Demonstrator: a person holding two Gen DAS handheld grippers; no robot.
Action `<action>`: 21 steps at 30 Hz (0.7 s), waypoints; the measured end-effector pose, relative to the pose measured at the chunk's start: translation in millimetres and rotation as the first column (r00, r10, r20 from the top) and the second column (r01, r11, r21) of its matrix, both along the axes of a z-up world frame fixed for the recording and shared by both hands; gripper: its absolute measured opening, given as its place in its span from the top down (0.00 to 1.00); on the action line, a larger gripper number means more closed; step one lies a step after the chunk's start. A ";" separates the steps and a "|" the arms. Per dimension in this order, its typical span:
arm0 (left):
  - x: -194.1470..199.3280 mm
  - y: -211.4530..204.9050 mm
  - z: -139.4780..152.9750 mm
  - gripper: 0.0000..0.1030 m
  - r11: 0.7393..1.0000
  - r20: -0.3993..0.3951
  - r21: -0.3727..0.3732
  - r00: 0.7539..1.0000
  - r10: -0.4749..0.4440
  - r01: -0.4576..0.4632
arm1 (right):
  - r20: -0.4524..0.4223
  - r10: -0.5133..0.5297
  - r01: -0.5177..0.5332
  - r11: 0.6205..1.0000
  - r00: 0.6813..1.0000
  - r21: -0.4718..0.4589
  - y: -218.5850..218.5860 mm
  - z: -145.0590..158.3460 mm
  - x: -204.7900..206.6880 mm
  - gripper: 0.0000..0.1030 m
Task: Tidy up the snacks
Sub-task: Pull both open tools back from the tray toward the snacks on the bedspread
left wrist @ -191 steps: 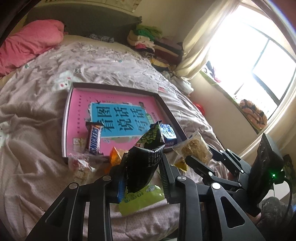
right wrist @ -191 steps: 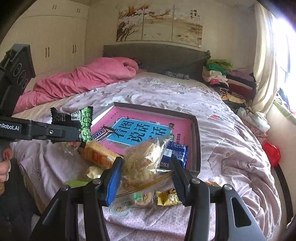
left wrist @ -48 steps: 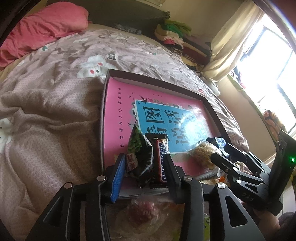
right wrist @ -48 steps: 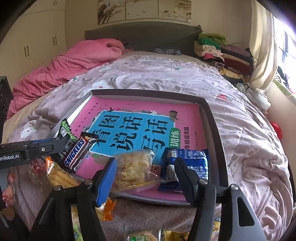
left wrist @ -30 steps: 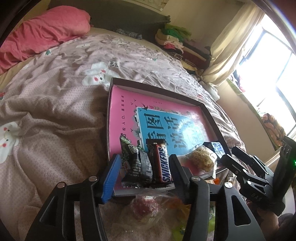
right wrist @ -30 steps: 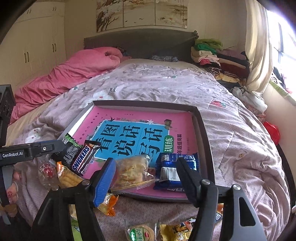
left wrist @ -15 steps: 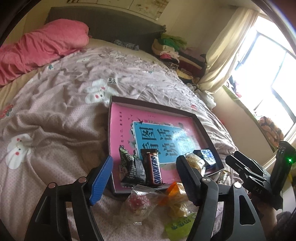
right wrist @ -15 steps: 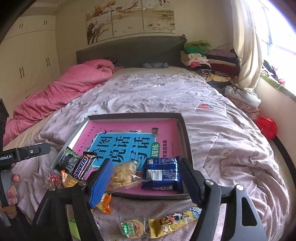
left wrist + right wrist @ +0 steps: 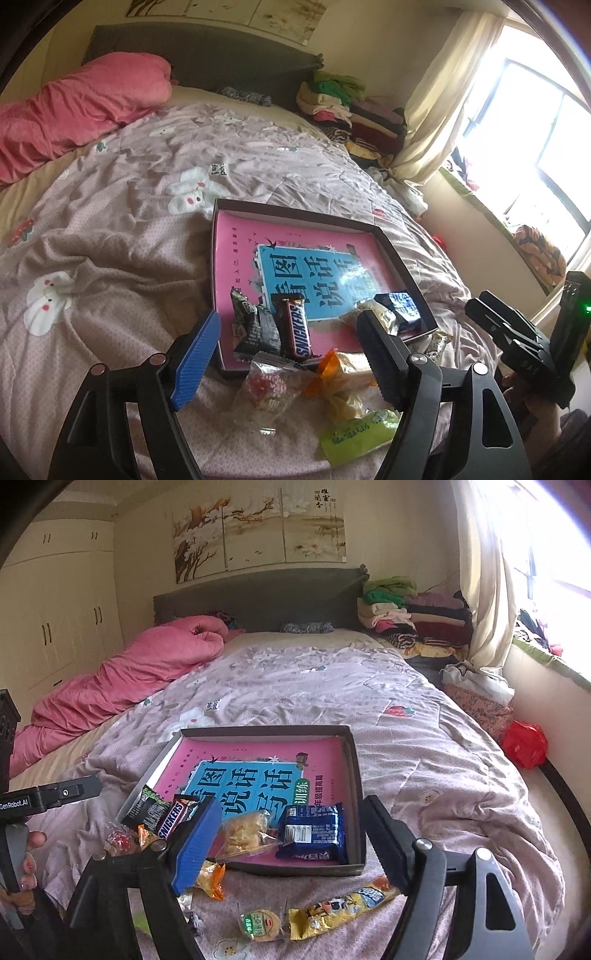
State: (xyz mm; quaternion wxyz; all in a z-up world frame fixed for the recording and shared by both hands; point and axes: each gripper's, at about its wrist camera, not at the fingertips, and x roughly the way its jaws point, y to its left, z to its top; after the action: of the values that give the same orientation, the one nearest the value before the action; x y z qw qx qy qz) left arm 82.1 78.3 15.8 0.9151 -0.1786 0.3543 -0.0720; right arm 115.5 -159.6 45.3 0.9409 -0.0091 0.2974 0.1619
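We hold both left gripper (image 9: pixel 288 354) and right gripper (image 9: pixel 291 843) fingers wide, empty; Snickers bar (image 9: pixel 297 326) lies in the tray (image 9: pixel 306 216) ahead between our left fingers.

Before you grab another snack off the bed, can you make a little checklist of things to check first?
1. Left gripper fingers open and holding nothing: ok.
2. Right gripper fingers open and holding nothing: ok.
3. Snickers bar lies inside the tray: ok.
4. Blue packet lies inside the tray: ok.
5. All snacks are off the blanket: not ok; the yellow packet and round cookie are still outside.
6. Room left in the tray: ok, the far half is bare.
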 end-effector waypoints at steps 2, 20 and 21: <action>-1.8 -0.4 1.1 0.25 1.000 0.000 0.002 1.000 -0.001 0.001 | 0.002 -0.003 0.003 1.000 1.000 0.003 -2.3 1.1 -3.4 0.24; -13.4 -30.3 0.2 0.25 0.996 -0.031 0.032 0.996 -0.083 0.084 | -0.034 -0.007 0.006 1.000 0.999 -0.018 -17.6 -8.6 -30.0 0.23; -14.0 -32.4 -0.1 0.25 0.996 -0.033 0.033 0.996 -0.087 0.088 | -0.038 -0.008 0.008 1.000 0.999 -0.020 -18.8 -10.2 -31.3 0.23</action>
State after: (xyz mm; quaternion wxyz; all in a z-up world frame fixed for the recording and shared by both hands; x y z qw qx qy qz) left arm 68.1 45.8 15.8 0.9083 -0.1483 0.3772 -0.1030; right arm 84.2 -178.3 35.1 0.9356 -0.0141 0.3167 0.1554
